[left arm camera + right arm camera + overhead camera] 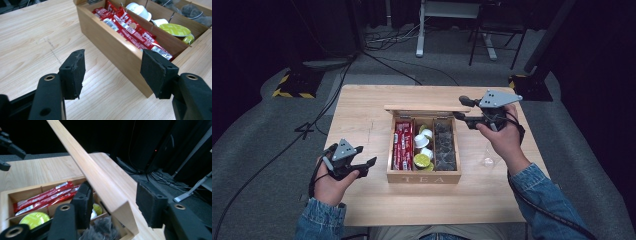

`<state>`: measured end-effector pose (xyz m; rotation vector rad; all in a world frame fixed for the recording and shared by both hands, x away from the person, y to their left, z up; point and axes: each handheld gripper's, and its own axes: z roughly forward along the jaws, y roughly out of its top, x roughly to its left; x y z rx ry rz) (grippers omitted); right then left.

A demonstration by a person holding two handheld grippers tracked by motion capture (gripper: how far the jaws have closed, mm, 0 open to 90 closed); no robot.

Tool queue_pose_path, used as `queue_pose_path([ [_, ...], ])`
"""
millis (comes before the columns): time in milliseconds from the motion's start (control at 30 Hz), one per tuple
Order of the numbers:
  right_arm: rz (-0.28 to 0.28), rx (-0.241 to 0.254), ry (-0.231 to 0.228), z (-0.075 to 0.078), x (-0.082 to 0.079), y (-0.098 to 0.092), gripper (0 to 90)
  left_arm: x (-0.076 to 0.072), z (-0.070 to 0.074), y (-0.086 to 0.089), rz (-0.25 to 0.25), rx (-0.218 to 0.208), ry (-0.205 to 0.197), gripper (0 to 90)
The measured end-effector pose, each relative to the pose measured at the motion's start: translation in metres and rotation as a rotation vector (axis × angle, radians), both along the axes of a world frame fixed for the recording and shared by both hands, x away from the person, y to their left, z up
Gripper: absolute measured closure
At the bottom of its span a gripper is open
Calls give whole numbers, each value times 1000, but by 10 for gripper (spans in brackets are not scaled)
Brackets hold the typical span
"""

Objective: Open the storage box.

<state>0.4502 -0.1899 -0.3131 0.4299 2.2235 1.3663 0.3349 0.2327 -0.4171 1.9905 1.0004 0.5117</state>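
A wooden box marked TEA (424, 177) stands open at the middle of the table, its lid (427, 108) raised at the back. Inside lie red sachets (403, 145), white and yellow capsules (424, 145) and dark tea bags (444, 142). My right gripper (460, 108) is open at the lid's right end; in the right gripper view the lid (100, 175) runs between its parted jaws (115, 186). My left gripper (366, 156) is open and holds nothing, left of the box. In its own view it (113, 55) faces the box's side wall (117, 47) and the sachets (130, 30).
A small clear glass object (488, 161) lies on the table (362, 105) right of the box, under my right forearm. Beyond the table's far edge are floor cables (387, 37), desk legs (420, 30) and a stand base with yellow-black tape (294, 85).
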Motion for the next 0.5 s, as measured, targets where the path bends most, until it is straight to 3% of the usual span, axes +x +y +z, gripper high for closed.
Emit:
queue_pose_path([
  [133, -10, 7, -26, 5, 10, 2, 513, 0, -2, 3, 10, -3, 3, 372],
  [500, -52, 49, -28, 16, 44, 7, 543, 11, -9, 0, -3, -5, 22, 369],
])
